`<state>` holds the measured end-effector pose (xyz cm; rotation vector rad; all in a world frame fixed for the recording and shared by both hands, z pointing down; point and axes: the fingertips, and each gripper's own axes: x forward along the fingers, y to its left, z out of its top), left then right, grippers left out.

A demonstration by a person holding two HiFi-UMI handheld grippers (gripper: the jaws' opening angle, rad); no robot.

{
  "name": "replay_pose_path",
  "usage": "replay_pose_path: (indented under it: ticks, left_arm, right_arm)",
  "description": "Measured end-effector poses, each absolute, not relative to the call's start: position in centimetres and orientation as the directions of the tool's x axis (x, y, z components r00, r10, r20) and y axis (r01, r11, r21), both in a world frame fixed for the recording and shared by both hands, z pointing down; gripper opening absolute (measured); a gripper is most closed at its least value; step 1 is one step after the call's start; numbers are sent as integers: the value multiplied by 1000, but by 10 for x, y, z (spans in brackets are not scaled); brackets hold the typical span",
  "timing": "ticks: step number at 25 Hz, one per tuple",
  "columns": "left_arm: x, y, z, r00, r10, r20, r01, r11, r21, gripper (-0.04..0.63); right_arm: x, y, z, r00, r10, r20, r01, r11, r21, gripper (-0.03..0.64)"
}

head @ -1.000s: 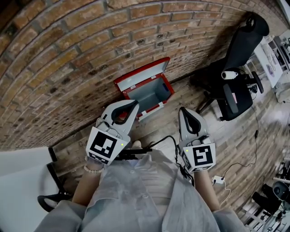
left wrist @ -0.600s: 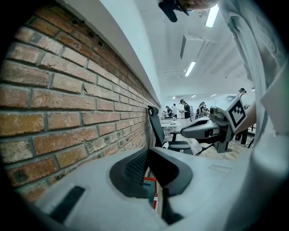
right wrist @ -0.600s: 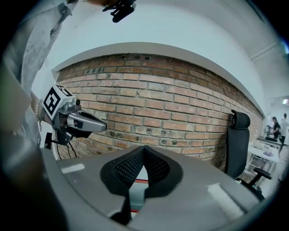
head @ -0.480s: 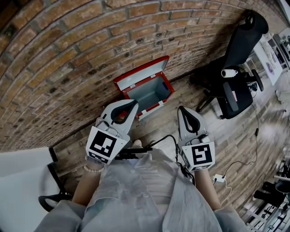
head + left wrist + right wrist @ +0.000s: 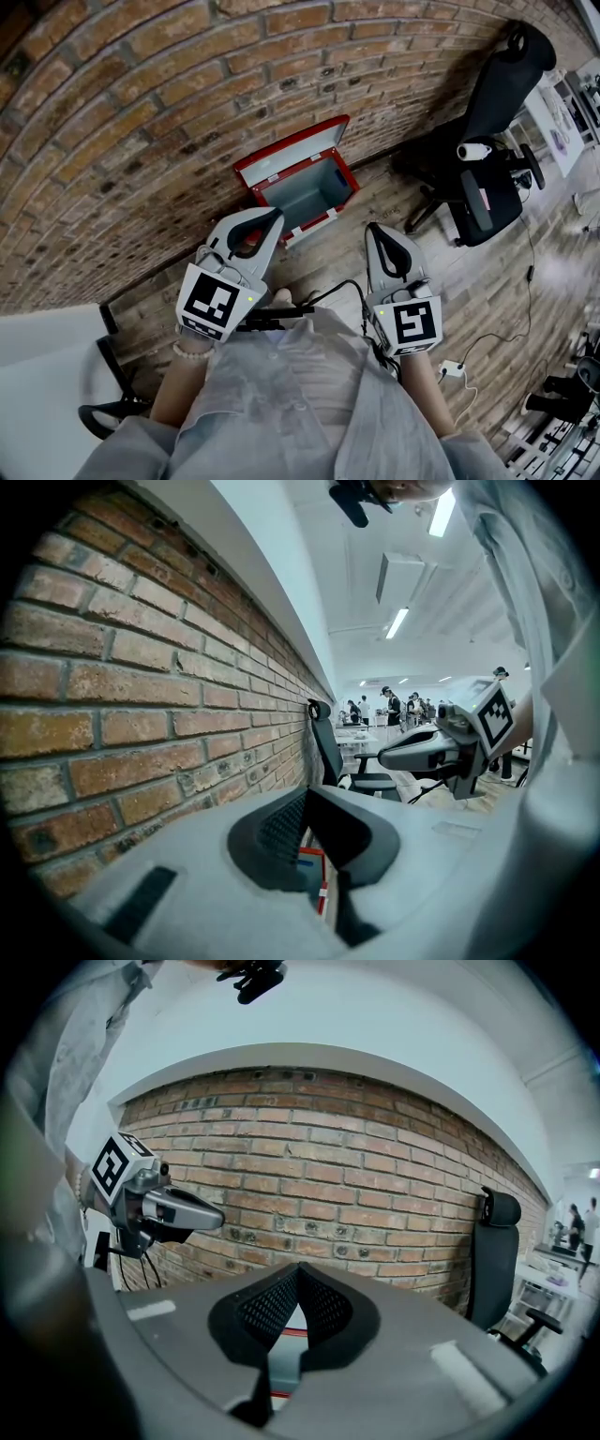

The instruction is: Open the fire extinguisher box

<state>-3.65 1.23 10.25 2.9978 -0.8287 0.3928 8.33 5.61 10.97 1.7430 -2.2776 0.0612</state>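
The red fire extinguisher box (image 5: 292, 153) stands on the wooden floor against the brick wall. Its lid is swung up against the bricks and its grey inside shows. My left gripper (image 5: 276, 217) hovers just short of the box's near left corner, shut and holding nothing. My right gripper (image 5: 372, 228) hangs to the right of the box, apart from it, shut and holding nothing. In the left gripper view, a strip of the box (image 5: 315, 864) shows below the closed fingertips of the left gripper (image 5: 307, 795). In the right gripper view, the box (image 5: 281, 1329) shows under the right gripper (image 5: 298, 1269).
A black office chair (image 5: 487, 178) with a white device (image 5: 473, 153) on its seat stands right of the box. A cable runs to a white adapter (image 5: 452, 371) on the floor. A white panel (image 5: 37, 375) lies at the lower left. The brick wall (image 5: 141, 112) rises behind the box.
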Motion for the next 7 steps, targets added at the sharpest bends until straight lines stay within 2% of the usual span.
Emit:
replay_pose_path:
  ticks: [7]
  left_arm:
    - [-38,6,105,821,-513,252,-512,-856,-74,-2]
  right_arm:
    - [82,54,113,-248,-936,250,-947,288,139,5]
